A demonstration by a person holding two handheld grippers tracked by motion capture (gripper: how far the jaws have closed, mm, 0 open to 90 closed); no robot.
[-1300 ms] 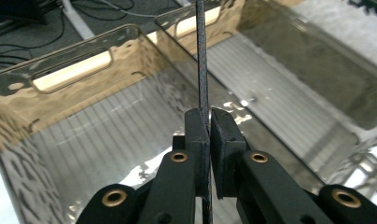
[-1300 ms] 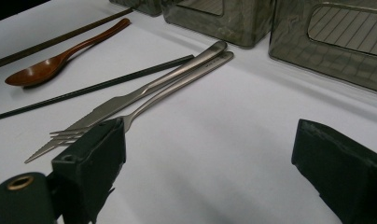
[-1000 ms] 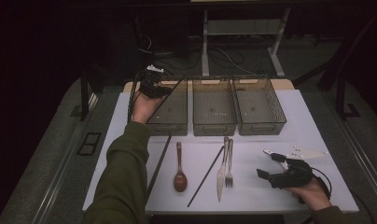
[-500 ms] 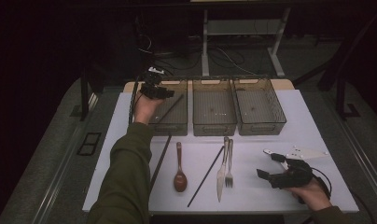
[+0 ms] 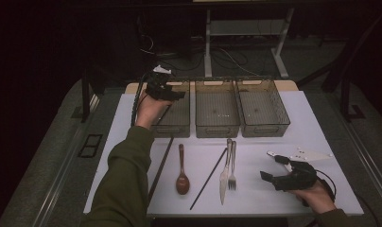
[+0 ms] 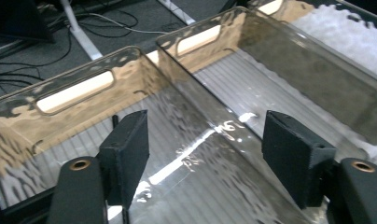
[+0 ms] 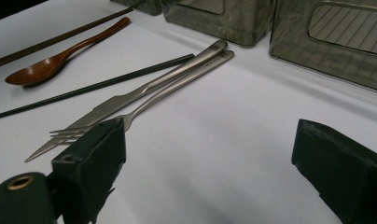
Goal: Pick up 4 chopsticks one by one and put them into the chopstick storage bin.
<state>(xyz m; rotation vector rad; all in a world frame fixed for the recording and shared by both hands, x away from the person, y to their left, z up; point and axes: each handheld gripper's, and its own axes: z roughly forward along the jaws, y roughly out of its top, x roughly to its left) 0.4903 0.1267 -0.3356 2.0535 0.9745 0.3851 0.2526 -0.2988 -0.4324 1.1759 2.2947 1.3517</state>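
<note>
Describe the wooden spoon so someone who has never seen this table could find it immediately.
Start at the row of three clear bins on the white table; the cutlery lies in front of them. The wooden spoon lies below the leftmost bin, between two dark chopsticks. It is the only reddish-brown piece with a rounded bowl; the knife and fork to its right are silver metal.

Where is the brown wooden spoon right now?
In the high view the wooden spoon lies on the white table, left of centre, between two dark chopsticks, in front of the left bin.
</note>
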